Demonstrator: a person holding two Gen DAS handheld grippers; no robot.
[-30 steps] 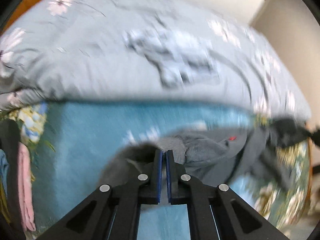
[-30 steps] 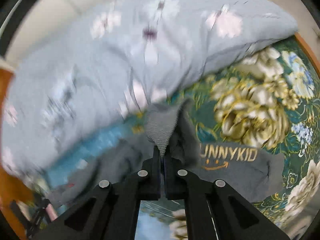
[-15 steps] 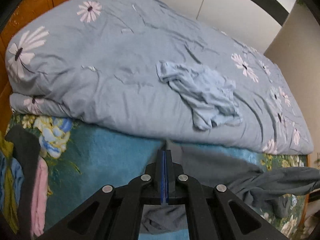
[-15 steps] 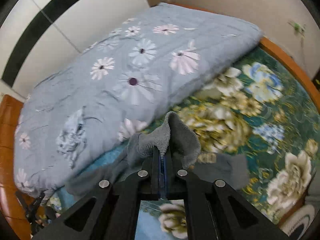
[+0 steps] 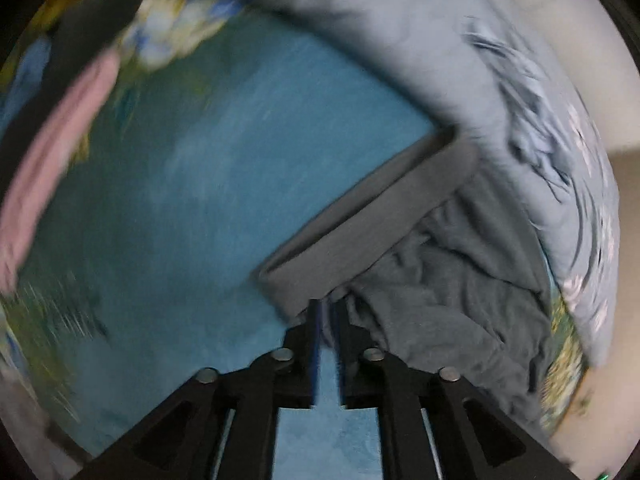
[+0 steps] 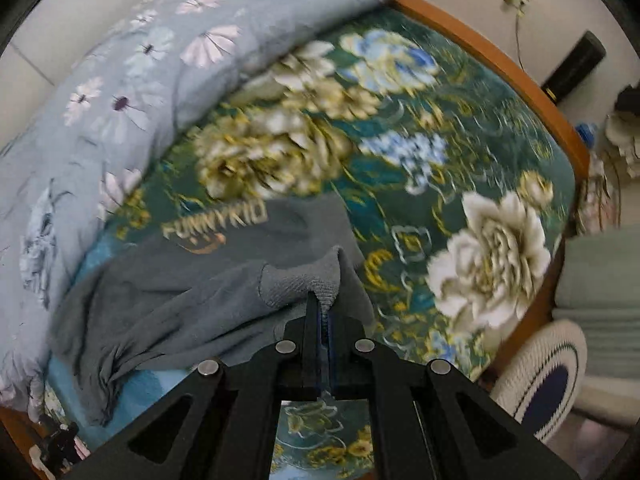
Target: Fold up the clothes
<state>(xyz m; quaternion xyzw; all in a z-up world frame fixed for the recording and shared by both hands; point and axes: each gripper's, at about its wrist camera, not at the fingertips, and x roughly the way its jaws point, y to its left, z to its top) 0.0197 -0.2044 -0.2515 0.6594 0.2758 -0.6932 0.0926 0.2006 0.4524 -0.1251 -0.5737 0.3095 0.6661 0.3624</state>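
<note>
The grey sweatshirt (image 6: 192,292) lies crumpled on the floral bedspread (image 6: 400,168), its printed chest just beside the rolled blue-grey duvet (image 6: 132,60). On the garment's left end the left gripper (image 5: 326,312) has its jaws slightly parted, with the ribbed hem (image 5: 360,220) at their tips. On its right end the right gripper (image 6: 323,312) pinches a ribbed cuff.
</note>
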